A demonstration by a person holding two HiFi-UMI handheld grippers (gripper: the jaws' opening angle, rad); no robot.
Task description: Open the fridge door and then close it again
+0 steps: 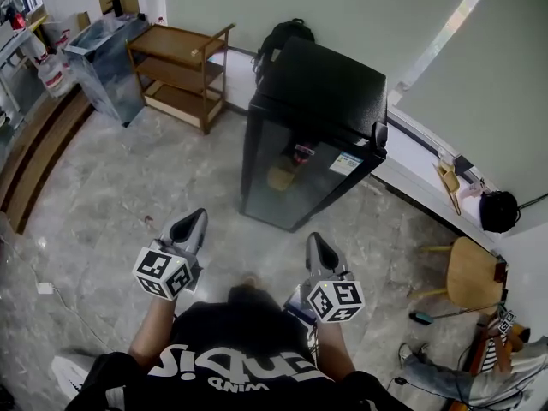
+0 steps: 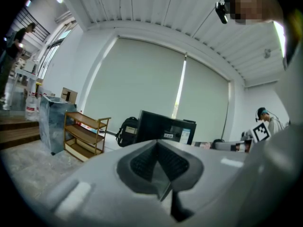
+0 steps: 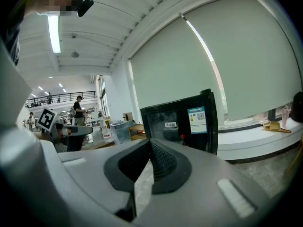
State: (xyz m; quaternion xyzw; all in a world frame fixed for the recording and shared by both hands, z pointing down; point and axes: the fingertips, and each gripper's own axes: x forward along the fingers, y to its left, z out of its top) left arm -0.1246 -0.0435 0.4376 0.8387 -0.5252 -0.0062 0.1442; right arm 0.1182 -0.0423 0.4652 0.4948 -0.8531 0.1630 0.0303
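Ahead of the person, on the grey stone floor [image 1: 128, 187], the black mini fridge [image 1: 318, 101] is seen upright by the low white window ledge [image 1: 411, 178]; its glass door [image 1: 295, 174] is shut, w/ labels stuck on the glass; it is well apart from both tools. The left hand-held gripper [image 1: 197, 219] is held out roughly level toward the fridge; its jaws are seen pressed together in the left gripper view, w/ nothing between them. The right hand-held gripper [image 1: 315, 242] is held alongside, pointed the same way; its jaws are likewise together at the tips & empty in the right gripper view. A marker cube is carried on each. The fridge is framed just above the closed jaws in both gripper views. To the fridge's left a wooden shelf trolley [image 1: 180, 75] is parked; a black backpack [image 1: 287, 34] is set behind the fridge, by the wall; a round wooden stool [image 1: 475, 272] is placed at far right. The person's black printed T-shirt [image 1: 240, 358] is seen at the bottom edge of the head view.
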